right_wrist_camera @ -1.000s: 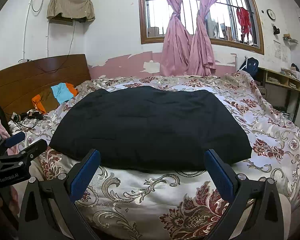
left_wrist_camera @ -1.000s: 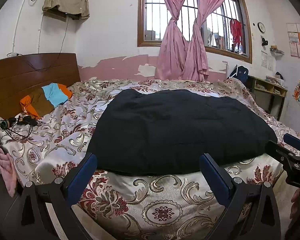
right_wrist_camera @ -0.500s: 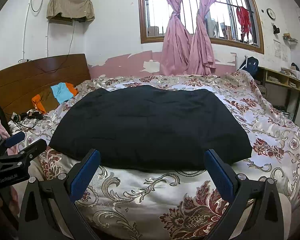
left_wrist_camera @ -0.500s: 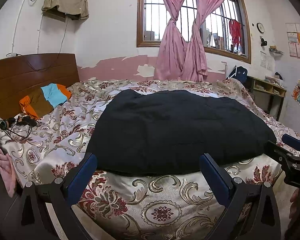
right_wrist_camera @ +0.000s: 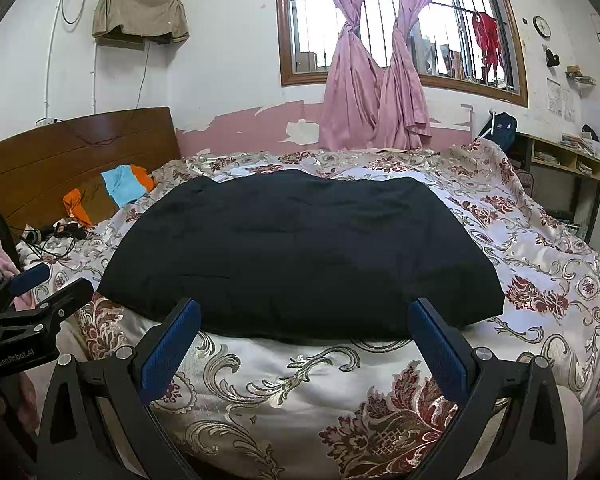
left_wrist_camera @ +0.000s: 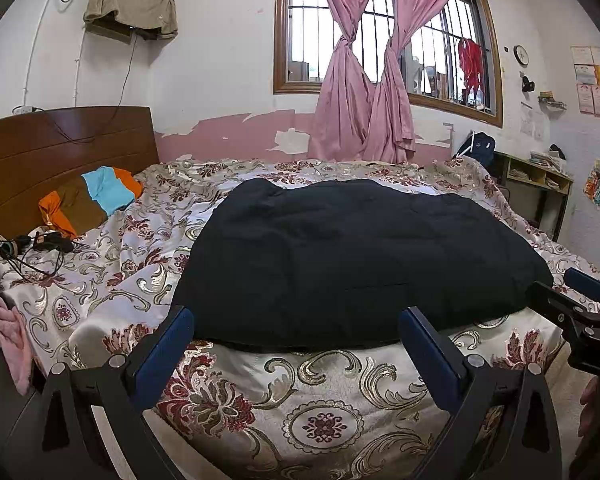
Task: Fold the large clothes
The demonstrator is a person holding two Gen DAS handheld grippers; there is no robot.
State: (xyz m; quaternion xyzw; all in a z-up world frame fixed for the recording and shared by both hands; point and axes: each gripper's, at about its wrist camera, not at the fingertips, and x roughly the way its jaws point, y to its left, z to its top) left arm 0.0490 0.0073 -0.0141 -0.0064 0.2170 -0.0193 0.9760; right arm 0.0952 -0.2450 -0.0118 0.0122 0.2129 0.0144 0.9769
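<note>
A large black garment (left_wrist_camera: pixel 352 256) (right_wrist_camera: pixel 300 252) lies spread flat over the flowered bedspread (left_wrist_camera: pixel 316 396) (right_wrist_camera: pixel 296 384), its near hem along the bed's front edge. My left gripper (left_wrist_camera: pixel 296 328) hovers open just short of that hem, nothing between its blue pads. Further right along the same hem, my right gripper (right_wrist_camera: pixel 306 320) is open and empty too. Each gripper also shows at the side of the other's view: the right gripper (left_wrist_camera: pixel 576 300) and the left gripper (right_wrist_camera: pixel 40 284).
Orange, brown and blue clothes (left_wrist_camera: pixel 88 200) lean against the wooden headboard (left_wrist_camera: pixel 52 152). Headphones and cables (left_wrist_camera: pixel 40 244) lie beside them. A pink cloth (left_wrist_camera: pixel 8 332) hangs at far left. Pink curtains (left_wrist_camera: pixel 364 92) cover a barred window; a shelf (left_wrist_camera: pixel 540 184) stands at right.
</note>
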